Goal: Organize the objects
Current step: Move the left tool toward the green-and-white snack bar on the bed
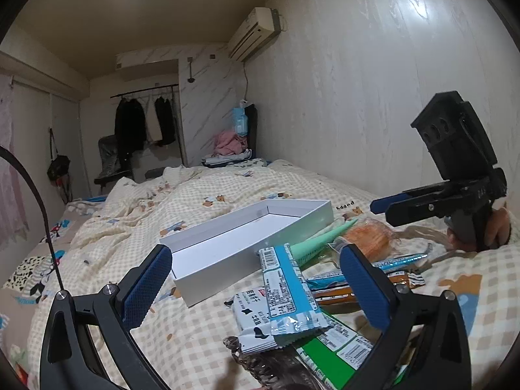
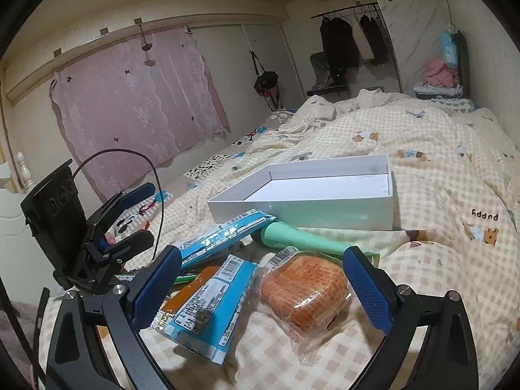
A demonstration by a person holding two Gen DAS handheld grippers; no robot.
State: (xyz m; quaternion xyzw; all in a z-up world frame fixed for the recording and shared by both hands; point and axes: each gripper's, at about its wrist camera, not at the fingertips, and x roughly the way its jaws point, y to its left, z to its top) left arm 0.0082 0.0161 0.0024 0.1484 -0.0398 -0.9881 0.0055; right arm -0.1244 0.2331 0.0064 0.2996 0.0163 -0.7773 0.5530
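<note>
Right hand-held gripper, jaws wide and empty, is nearer the orange packet, dead ahead between its fingers on the bed, long axis across; white box beyond.

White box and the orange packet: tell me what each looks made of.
White box: likely matte paperboard, with thin straight walls, crisp corners and no gloss. Orange packet: clear thin plastic film, shiny and crinkled, with a sealed edge; the orange contents cannot be identified.
</note>
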